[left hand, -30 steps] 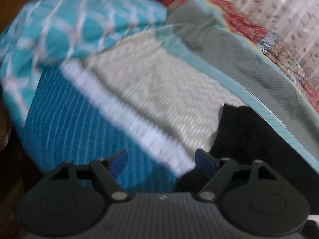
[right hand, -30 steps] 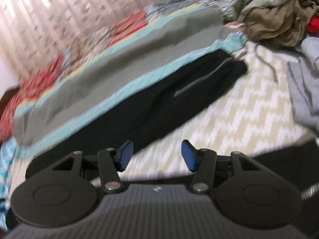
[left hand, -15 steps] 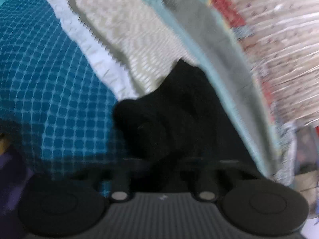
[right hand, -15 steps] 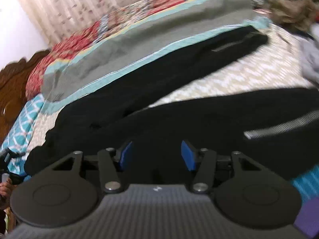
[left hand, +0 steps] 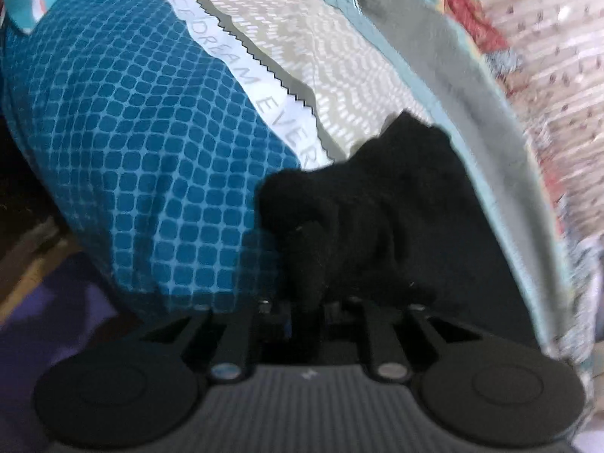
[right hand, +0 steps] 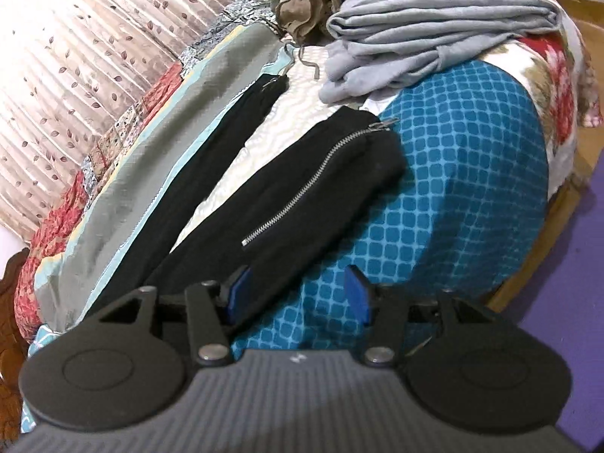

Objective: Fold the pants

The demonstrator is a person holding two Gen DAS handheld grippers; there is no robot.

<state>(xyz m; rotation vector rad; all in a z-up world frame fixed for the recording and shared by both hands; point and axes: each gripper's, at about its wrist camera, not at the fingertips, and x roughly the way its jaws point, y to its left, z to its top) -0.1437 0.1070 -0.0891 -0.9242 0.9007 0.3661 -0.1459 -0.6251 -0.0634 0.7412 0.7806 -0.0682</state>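
Left wrist view: the left gripper (left hand: 305,313) is being seen with its jaws drawn together on a bunched fold of the black pants (left hand: 377,207); its fingertips are being hidden by the fabric. The bunched end is being held over the bed edge, where the teal checked sheet (left hand: 151,151) is meeting the cream zigzag cover (left hand: 302,49). A grey blanket (left hand: 472,94) is being seen along the far side of the pants.

Right wrist view: the right gripper (right hand: 298,294) is being held released, its blue pads (right hand: 356,294) spread apart and nothing between them. The pants (right hand: 302,188) are being seen with two legs spread apart across the bed, the near leg's zip (right hand: 313,177) uppermost, its hem at the sheet (right hand: 472,170). Grey clothes (right hand: 434,37) are being seen piled near the far corner.
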